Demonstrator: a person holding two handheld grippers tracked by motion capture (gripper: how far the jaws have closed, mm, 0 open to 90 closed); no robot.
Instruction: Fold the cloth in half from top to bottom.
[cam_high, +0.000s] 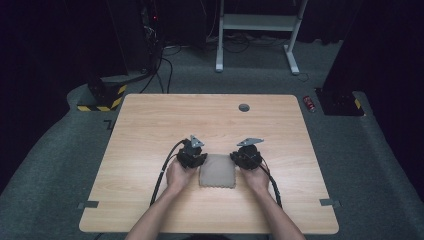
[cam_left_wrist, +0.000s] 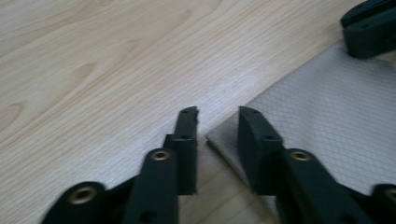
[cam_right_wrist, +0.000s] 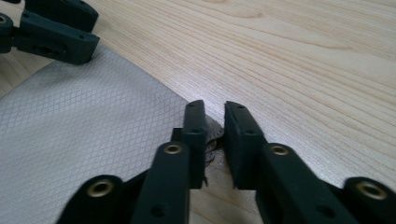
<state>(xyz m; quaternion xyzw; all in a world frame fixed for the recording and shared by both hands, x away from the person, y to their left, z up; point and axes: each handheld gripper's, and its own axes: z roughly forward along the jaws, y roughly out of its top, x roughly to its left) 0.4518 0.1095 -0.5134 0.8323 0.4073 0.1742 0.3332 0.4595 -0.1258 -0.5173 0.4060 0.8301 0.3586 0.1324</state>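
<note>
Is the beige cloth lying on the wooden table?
Yes, the beige cloth lies flat on the wooden table, between the two grippers.

Lab, bare table (cam_high: 150, 120), cables (cam_high: 165, 70), equipment stand (cam_high: 257, 25)

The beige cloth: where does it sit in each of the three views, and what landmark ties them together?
High view: the beige cloth lies near the table's front centre, between the two grippers.
Left gripper view: it covers the right side, one corner reaching in between the fingers of the left gripper.
Right gripper view: it covers the left side, its scalloped corner at the right gripper.
Shared landmark: the light wood-grain tabletop under the cloth.
</note>
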